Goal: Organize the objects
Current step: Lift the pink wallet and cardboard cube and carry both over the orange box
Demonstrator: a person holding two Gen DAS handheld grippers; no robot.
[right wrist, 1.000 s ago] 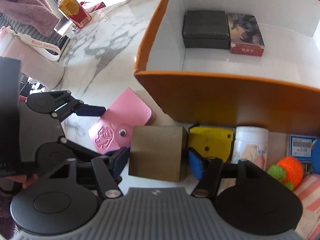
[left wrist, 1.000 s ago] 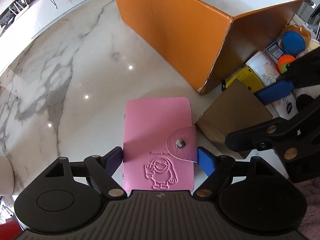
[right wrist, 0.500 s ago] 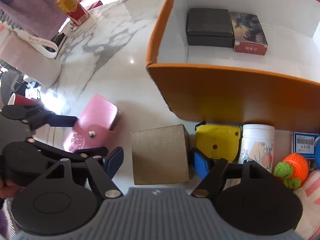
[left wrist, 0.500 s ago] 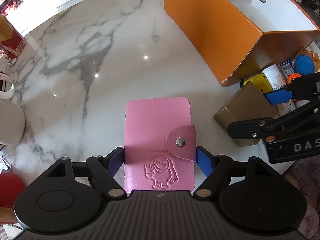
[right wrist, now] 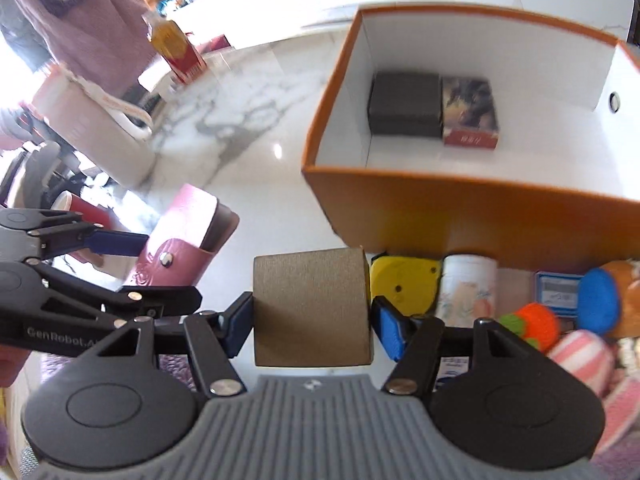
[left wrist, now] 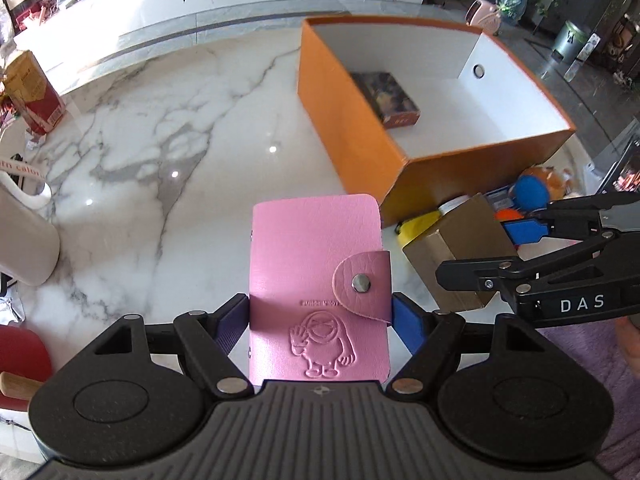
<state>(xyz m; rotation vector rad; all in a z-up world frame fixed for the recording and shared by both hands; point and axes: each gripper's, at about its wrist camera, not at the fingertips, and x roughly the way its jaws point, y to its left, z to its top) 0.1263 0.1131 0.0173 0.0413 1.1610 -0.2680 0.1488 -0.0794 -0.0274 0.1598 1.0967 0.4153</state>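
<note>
My left gripper (left wrist: 320, 316) is shut on a pink snap-button card holder (left wrist: 316, 256), held above the marble table. It also shows in the right wrist view as the left gripper (right wrist: 144, 270) gripping the card holder (right wrist: 188, 232). My right gripper (right wrist: 312, 316) has a brown cardboard box (right wrist: 310, 292) between its blue pads. Its jaws are closing and the pads press both sides. The left wrist view has that gripper (left wrist: 492, 252) and box (left wrist: 460, 248) at the right. Ahead stands an open orange box (right wrist: 440, 196) holding a black case (right wrist: 404, 104) and a dark card pack (right wrist: 470, 112).
Below the orange box's near wall lie a yellow tape measure (right wrist: 404, 280), a white floral cup (right wrist: 466, 288), an orange crochet toy (right wrist: 536, 324) and a blue ball (right wrist: 598, 296). A red carton (left wrist: 34, 96) and a white bag (left wrist: 24, 240) stand at the left. A person in purple (right wrist: 92, 12) is behind.
Both grippers have risen with their objects, so the orange box's inside now shows. The right jaws stood wider around the brown box half a second ago and have closed on it.
</note>
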